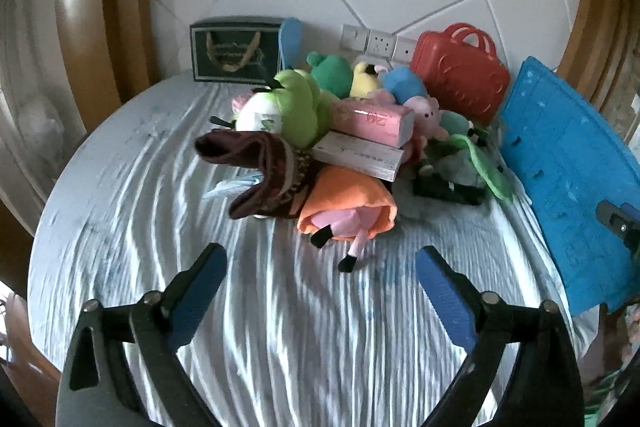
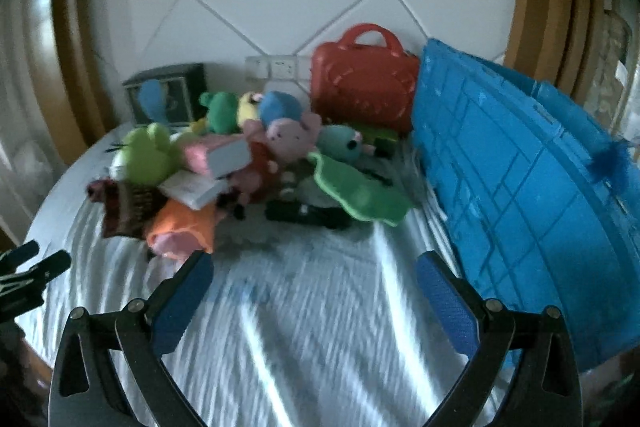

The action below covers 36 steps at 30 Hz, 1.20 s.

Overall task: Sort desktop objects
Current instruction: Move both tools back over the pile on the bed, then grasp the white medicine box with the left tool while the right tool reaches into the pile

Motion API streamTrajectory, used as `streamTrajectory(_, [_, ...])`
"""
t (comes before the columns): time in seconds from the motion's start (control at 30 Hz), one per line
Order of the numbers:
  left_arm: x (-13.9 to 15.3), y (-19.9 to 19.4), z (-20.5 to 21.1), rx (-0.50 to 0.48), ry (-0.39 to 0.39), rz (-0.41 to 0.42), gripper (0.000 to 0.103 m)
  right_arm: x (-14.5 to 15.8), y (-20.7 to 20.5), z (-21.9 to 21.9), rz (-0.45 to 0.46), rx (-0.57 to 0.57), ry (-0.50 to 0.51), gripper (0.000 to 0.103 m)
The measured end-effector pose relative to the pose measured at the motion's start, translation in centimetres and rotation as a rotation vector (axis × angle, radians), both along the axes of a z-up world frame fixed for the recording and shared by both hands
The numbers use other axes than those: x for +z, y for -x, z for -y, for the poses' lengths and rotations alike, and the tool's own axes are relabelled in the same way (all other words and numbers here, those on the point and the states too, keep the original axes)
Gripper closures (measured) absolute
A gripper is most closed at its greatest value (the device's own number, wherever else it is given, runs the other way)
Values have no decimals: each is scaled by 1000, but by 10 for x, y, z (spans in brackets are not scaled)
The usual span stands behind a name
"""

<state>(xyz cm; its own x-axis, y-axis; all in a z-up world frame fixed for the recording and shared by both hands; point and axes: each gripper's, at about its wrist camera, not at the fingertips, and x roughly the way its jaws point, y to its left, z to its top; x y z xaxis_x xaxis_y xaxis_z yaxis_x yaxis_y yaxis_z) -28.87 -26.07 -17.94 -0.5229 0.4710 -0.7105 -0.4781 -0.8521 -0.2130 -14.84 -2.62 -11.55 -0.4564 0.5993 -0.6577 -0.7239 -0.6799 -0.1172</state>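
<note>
**Both claws wide, pile untouched**

While nothing is gripped, we hold the left claw and right claw spread wide over bare sheet, apparently ready to choose. At twelve o'clock the pile waits: orange plush nearest, brown sock at eleven, boxes stacked above. At two o'clock leans the blue crate, probably our sorting bin. Farthest stands the red case.

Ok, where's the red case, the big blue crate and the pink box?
Red plastic case with handles (image 1: 460, 79): left wrist view, on its front face.
Big blue plastic crate (image 2: 520, 167): right wrist view, on its ribbed side wall.
Pink rectangular box (image 1: 372, 121): left wrist view, on its long pink side.
</note>
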Motion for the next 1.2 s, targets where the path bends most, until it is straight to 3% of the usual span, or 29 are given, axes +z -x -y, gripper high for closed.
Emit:
streamTrajectory(0.2, [-14, 29, -52, 13, 18, 29, 9, -22, 18, -63, 44, 13, 37, 3])
streamTrajectory(0.37, [-28, 50, -87, 33, 23, 80, 9, -46, 37, -103, 90, 60, 94, 12])
streamTrajectory(0.57, [-47, 79, -135, -17, 63, 108, 9, -63, 65, -126, 107, 90, 125, 12])
streamTrajectory(0.87, [-88, 129, -196, -62, 187, 126, 9, -94, 99, -142, 164, 81, 172, 10])
streamTrajectory(0.93, [-94, 139, -195, -47, 211, 114, 12, -101, 105, -148, 177, 72, 187, 10])
streamTrajectory(1.03, [-104, 150, -170, -50, 152, 193, 36, -113, 120, -153, 199, 81, 214, 10])
streamTrajectory(1.07, [-107, 149, -160, -31, 179, 184, 44, -117, 126, -153, 203, 90, 223, 10])
streamTrajectory(1.2, [-107, 151, -103, 15, 72, 240, 44, -131, 154, -139, 211, 152, 257, 10])
